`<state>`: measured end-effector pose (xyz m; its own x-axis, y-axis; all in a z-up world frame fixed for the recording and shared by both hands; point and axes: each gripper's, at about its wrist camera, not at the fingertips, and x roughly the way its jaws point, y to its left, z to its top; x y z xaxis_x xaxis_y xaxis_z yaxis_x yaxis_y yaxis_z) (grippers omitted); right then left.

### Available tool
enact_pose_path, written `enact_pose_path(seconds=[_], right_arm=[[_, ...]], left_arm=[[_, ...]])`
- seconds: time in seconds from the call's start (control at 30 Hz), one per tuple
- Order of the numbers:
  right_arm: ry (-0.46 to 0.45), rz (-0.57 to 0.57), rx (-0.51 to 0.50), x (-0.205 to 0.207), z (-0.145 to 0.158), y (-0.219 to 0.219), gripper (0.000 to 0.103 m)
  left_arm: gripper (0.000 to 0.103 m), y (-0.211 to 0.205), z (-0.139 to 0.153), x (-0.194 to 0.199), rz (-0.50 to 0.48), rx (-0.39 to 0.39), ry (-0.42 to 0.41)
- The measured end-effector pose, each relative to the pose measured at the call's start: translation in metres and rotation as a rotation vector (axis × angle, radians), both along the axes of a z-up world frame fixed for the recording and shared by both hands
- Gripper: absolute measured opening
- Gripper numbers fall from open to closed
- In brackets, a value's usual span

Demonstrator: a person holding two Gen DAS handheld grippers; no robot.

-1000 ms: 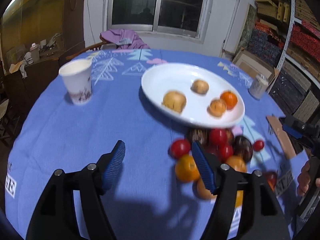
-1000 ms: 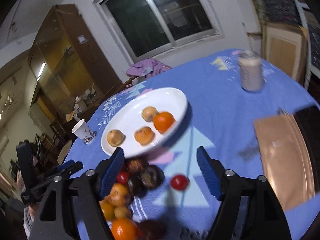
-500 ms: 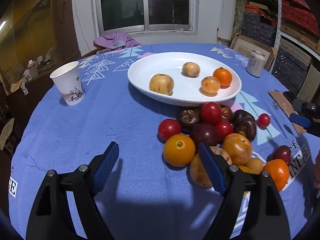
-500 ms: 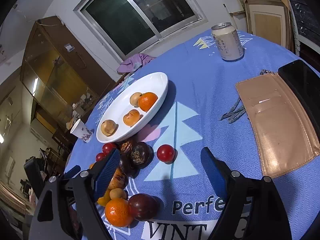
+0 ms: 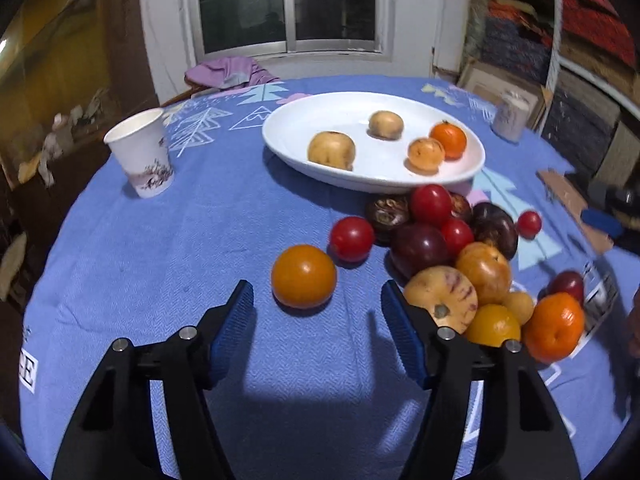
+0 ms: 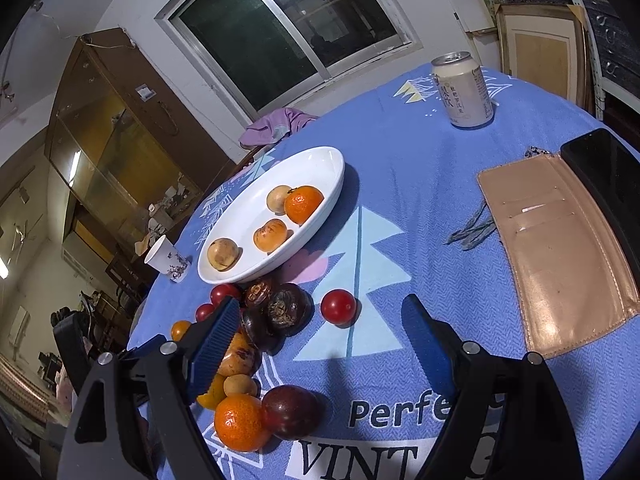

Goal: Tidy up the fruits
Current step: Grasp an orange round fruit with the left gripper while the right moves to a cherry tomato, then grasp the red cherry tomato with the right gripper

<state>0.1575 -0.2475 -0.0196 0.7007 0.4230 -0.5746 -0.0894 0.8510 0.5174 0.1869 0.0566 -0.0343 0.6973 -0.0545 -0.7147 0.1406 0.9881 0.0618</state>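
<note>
Left gripper (image 5: 316, 304) jaws spread, just been closing, nothing pinched; orange tomato (image 5: 303, 276) sits apart just beyond its tips, near side of white plate (image 5: 280, 140). Right gripper (image 6: 320, 332) spread wide, empty, near the plate.

Dark sliding window (image 5: 290, 4); white wall; wooden glass-front cabinet (image 6: 120, 136) left.

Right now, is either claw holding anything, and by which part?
Nothing held. Left claw, just closing, stands open short of the orange fruit; pads not touching it. Right claw is open over bare cloth.
</note>
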Motion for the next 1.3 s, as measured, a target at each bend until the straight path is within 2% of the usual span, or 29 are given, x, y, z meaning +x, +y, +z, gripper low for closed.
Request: enact_pose_path(seconds=[0.07, 0.13, 0.23, 0.3, 0.43, 0.63, 0.8, 0.97, 1.0, 1.03, 1.17, 1.3], right_arm=[[0.001, 0.001, -0.002, 0.000, 0.000, 0.000, 0.084], [-0.001, 0.001, -0.007, -0.001, 0.000, 0.002, 0.084], [-0.002, 0.008, -0.019, -0.001, 0.000, 0.004, 0.084], [0.000, 0.011, -0.023, 0.000, 0.000, 0.005, 0.084], [0.005, 0.013, -0.037, 0.001, -0.002, 0.007, 0.084], [0.023, 0.033, -0.079, 0.005, -0.007, 0.014, 0.084], [0.037, 0.056, -0.095, 0.009, -0.010, 0.018, 0.083], [0.069, 0.071, -0.020, 0.019, -0.015, 0.014, 0.077], [0.070, 0.068, -0.018, 0.021, -0.015, 0.014, 0.074], [0.070, 0.067, -0.025, 0.022, -0.015, 0.015, 0.066], [0.068, 0.070, -0.108, 0.026, -0.015, 0.024, 0.048], [0.056, 0.068, -0.214, 0.032, -0.013, 0.035, 0.047]], left_arm=[[0.060, -0.003, -0.005, 0.002, -0.002, 0.003, 0.016], [0.051, 0.005, -0.007, 0.009, 0.017, -0.043, 0.036], [0.045, 0.014, -0.007, 0.015, 0.029, -0.089, 0.039], [0.042, 0.012, -0.006, 0.016, 0.021, -0.087, 0.029], [0.042, 0.004, -0.004, 0.019, -0.004, -0.066, 0.007], [0.040, 0.012, -0.007, 0.026, 0.012, -0.116, 0.035], [0.040, 0.009, -0.008, 0.025, 0.007, -0.103, 0.034], [0.040, 0.008, -0.009, 0.025, 0.010, -0.102, 0.035], [0.040, 0.008, -0.009, 0.025, 0.010, -0.101, 0.035], [0.040, 0.008, -0.009, 0.024, 0.010, -0.100, 0.034], [0.040, 0.007, -0.010, 0.024, 0.016, -0.085, 0.038], [0.040, 0.009, -0.014, 0.029, 0.033, -0.084, 0.066]])
